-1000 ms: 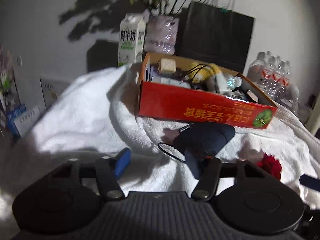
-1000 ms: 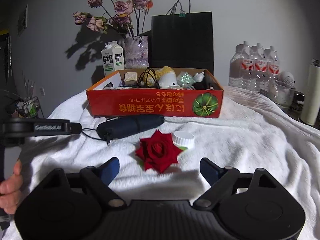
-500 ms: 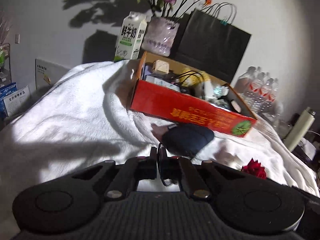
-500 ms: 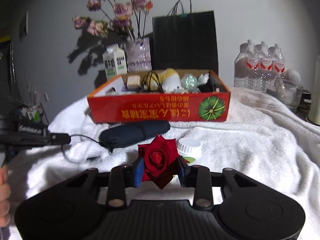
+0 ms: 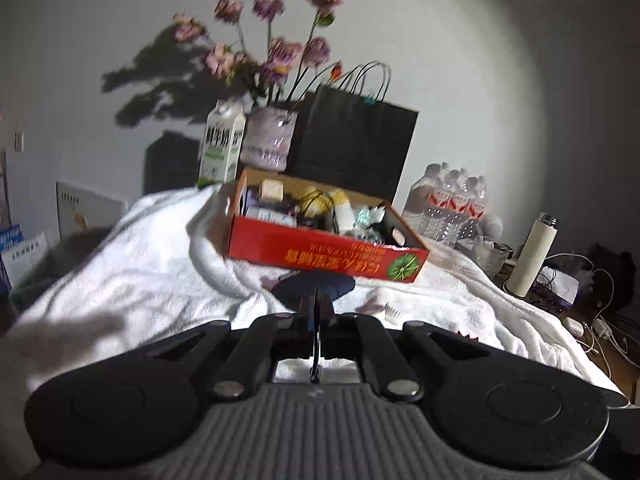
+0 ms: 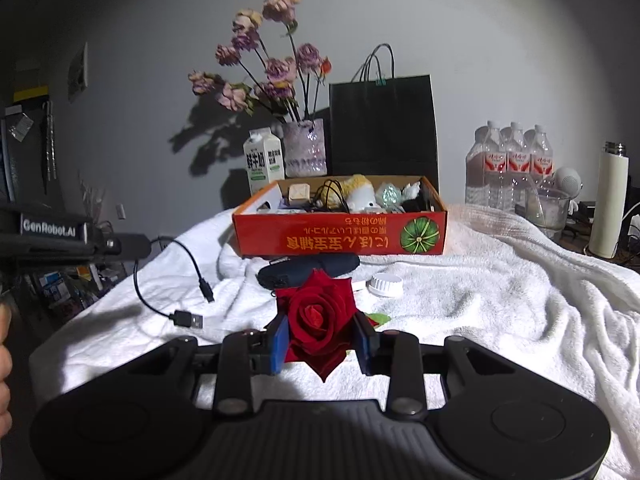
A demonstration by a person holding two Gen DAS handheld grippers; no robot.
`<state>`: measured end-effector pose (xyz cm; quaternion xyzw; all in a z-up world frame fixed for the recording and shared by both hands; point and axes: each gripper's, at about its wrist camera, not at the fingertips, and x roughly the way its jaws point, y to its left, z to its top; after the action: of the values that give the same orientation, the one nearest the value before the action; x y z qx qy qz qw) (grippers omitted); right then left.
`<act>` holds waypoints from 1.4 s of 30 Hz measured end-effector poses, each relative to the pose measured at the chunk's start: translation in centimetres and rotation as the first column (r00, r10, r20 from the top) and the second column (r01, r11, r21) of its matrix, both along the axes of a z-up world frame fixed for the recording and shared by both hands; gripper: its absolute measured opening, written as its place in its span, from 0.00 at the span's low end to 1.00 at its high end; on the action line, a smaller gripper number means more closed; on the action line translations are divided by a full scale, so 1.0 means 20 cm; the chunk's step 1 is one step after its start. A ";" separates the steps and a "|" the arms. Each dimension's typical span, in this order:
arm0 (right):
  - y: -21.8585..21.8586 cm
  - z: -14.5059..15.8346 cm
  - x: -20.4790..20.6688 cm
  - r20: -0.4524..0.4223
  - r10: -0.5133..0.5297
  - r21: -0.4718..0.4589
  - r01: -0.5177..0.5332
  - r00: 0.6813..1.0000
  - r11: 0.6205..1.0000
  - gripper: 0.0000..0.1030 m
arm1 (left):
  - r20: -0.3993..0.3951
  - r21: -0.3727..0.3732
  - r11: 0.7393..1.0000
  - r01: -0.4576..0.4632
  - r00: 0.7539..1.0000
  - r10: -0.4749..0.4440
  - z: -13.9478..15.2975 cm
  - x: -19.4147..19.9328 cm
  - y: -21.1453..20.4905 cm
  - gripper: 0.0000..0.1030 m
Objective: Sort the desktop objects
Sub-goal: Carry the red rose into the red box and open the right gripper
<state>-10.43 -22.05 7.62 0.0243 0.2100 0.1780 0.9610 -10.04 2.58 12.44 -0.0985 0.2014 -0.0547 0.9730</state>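
Your right gripper (image 6: 320,334) has its jaws clamped on the red rose (image 6: 316,318), one blue pad pressing each side of the bloom, and the flower sits lifted off the white towel (image 6: 500,300) that covers the table. Your left gripper (image 5: 316,312) is fully closed, pinching a thin black USB cable (image 6: 168,276). In the right wrist view that cable hangs off the left gripper's tip at about 9 o'clock, looping down with both plugs dangling over the towel.

At 12 o'clock from the rose there's the dark blue pouch (image 6: 308,272) lying flat on the towel, right in front of the red cardboard box (image 6: 340,236). A white round cap (image 6: 386,285) sits on the towel at roughly 1 o'clock from the rose, just beside the pouch.

The box is already stuffed with small stuff. Behind it stand a milk carton (image 6: 262,164), a vase of dried flowers (image 6: 304,148) and a black paper bag (image 6: 382,128).
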 end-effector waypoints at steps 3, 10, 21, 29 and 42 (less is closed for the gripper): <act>-0.04 0.02 -0.02 0.017 -0.001 0.014 0.000 1.000 1.000 0.31 | 0.023 0.001 1.000 -0.002 1.000 0.002 0.04 0.00 -0.02 0.03; -0.11 0.07 0.04 0.048 -0.017 0.017 0.017 0.999 1.000 0.31 | 0.056 0.013 1.000 0.022 0.998 -0.023 0.14 0.17 0.00 0.03; -0.20 0.30 0.78 0.051 0.001 0.018 -0.002 0.999 1.000 0.31 | 0.045 0.095 0.994 0.056 0.997 -0.060 0.31 0.98 0.02 0.03; -0.06 0.26 1.67 -0.180 0.002 0.019 0.002 0.984 1.000 0.31 | -0.151 0.146 0.983 0.110 0.985 -0.088 0.10 1.69 -0.06 0.03; 0.05 0.19 1.89 -0.176 -0.141 -0.153 0.114 0.974 0.982 0.76 | -0.120 0.277 0.960 -0.053 0.989 0.089 0.06 1.72 -0.04 0.83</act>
<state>27.31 -21.05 11.46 -0.0139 0.3088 0.0974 0.9460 24.44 1.75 13.57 0.0259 0.2667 0.0149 0.9633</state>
